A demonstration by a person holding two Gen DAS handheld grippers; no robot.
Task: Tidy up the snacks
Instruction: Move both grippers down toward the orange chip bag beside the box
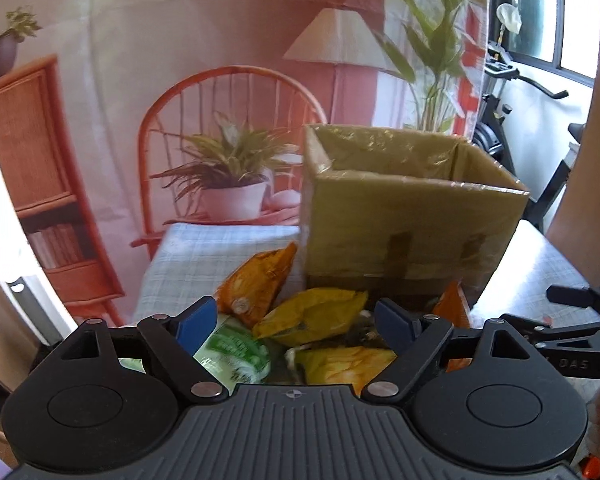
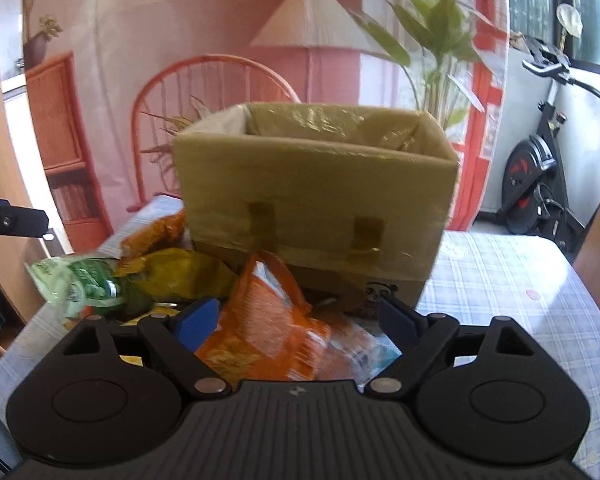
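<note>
A pile of snack bags lies on the checked tablecloth in front of an open cardboard box (image 1: 412, 216) (image 2: 316, 200). In the left wrist view my left gripper (image 1: 296, 320) stands open above a yellow bag (image 1: 312, 312), with a green bag (image 1: 236, 352), an orange bag (image 1: 256, 280) and a second yellow bag (image 1: 344, 364) around it. In the right wrist view my right gripper (image 2: 296, 318) stands open over an orange bag (image 2: 268, 320), its pads on either side and apart from it. A green bag (image 2: 80, 280) and a yellow bag (image 2: 180, 276) lie to its left.
The box stands at the back of the table (image 2: 520, 300), its top open. The right gripper's arm (image 1: 572, 320) shows at the right edge of the left wrist view. A printed backdrop hangs behind the table, and an exercise bike (image 2: 540, 184) stands at the right.
</note>
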